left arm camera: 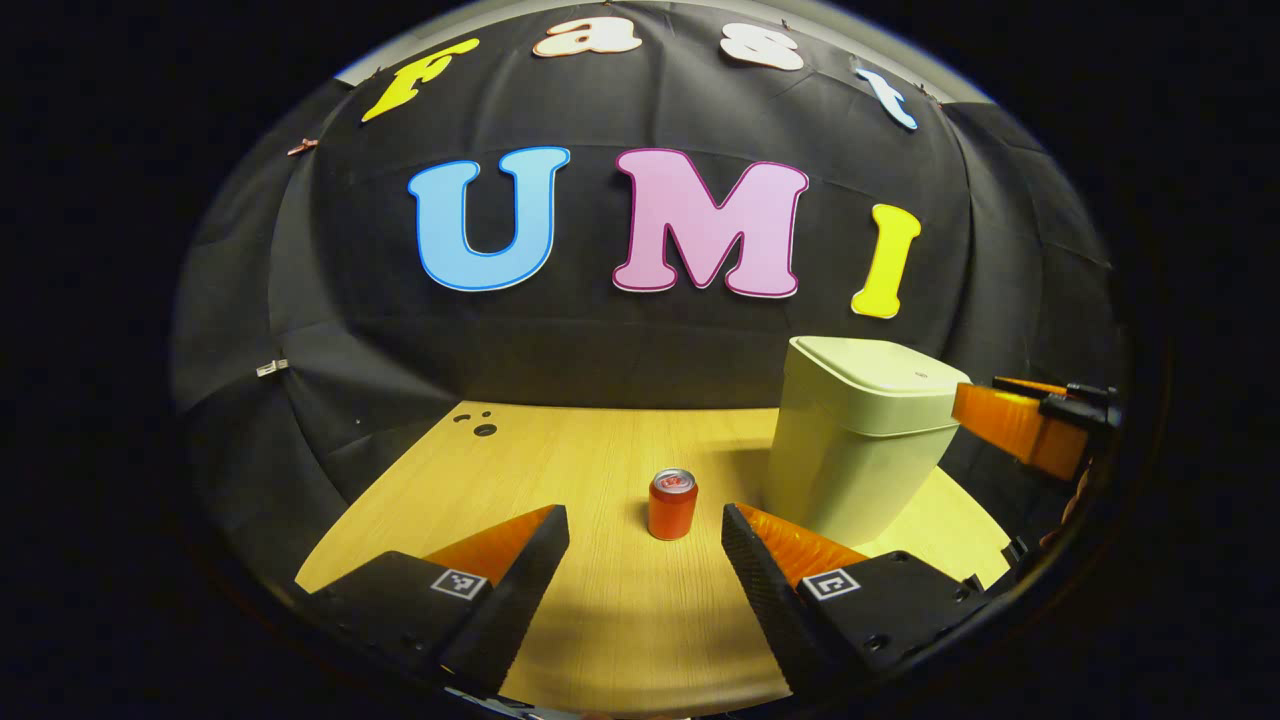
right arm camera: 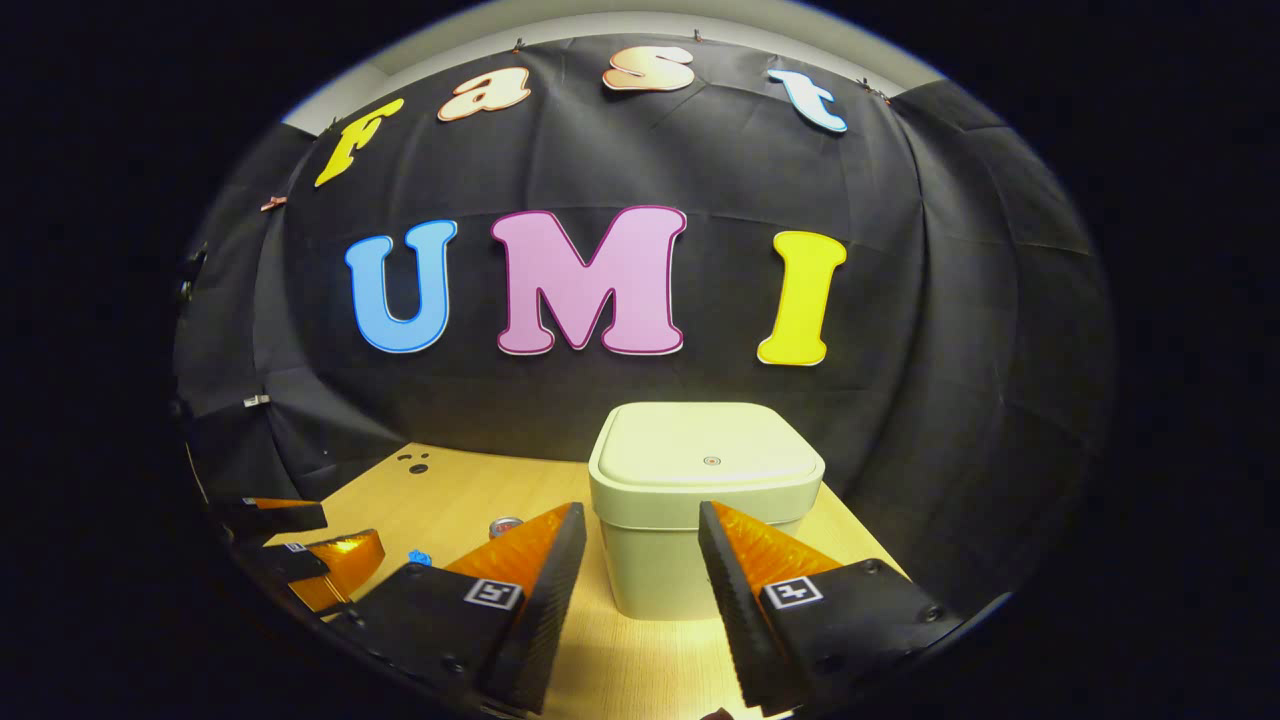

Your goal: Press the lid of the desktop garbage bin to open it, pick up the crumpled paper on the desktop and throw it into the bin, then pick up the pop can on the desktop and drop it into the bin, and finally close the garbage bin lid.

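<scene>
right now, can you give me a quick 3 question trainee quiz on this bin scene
1. True or false: the bin lid is open.
2. Which object stands upright between the left gripper's fingers in the left gripper view: A) pop can B) crumpled paper C) cup?
3. Fill in: both grippers' jaws are ____.

Key: 1 false, the lid sits flat on the garbage bin. 2 A. 3 open; the right gripper faces the bin, holding nothing.
</scene>
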`<state>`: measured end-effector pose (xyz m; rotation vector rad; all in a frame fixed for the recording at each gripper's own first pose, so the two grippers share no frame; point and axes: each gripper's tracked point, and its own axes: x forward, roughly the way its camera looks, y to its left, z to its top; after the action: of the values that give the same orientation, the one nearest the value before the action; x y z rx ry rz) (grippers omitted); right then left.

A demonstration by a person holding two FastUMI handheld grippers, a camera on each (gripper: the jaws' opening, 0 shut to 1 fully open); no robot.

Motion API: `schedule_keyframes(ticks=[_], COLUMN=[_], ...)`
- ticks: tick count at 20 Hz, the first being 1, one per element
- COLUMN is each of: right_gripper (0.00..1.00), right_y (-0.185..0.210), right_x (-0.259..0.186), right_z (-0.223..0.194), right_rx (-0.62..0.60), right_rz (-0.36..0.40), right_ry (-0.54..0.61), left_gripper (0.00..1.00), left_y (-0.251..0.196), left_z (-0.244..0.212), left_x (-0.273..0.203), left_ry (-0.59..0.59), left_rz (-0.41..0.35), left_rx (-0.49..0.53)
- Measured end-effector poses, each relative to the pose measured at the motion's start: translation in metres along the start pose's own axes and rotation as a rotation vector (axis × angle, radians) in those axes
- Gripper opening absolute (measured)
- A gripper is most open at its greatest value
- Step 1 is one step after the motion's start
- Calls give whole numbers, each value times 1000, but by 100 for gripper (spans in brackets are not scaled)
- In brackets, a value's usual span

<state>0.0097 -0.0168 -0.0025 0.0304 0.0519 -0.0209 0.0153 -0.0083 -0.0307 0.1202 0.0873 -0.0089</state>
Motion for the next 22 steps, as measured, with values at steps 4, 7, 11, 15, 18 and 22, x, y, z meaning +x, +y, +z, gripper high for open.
schedule_keyframes(ticks=[4,7,11,15,18,22], right_gripper=[47,48,17,13,12,6], right_y=[-8,-10,-19,-22,-29,-28], right_x=[8,17,32,47,59,79], right_z=[13,18,32,42,45,38], right_rx=[-17,-12,-11,-12,-28,1], right_rz=[-13,4,-7,11,3,49], right_ry=[-13,2,-9,-20,-15,44], left_gripper=[99,98,98,98,98,98], left_y=[0,-2,2,9,13,20], left_z=[-9,-6,-7,-11,-6,-7], left_x=[-4,-3,0,5,10,17], left_ry=[24,22,26,51,41,46], left_rz=[-3,-3,6,25,41,54], left_rx=[18,25,26,2,-2,-2])
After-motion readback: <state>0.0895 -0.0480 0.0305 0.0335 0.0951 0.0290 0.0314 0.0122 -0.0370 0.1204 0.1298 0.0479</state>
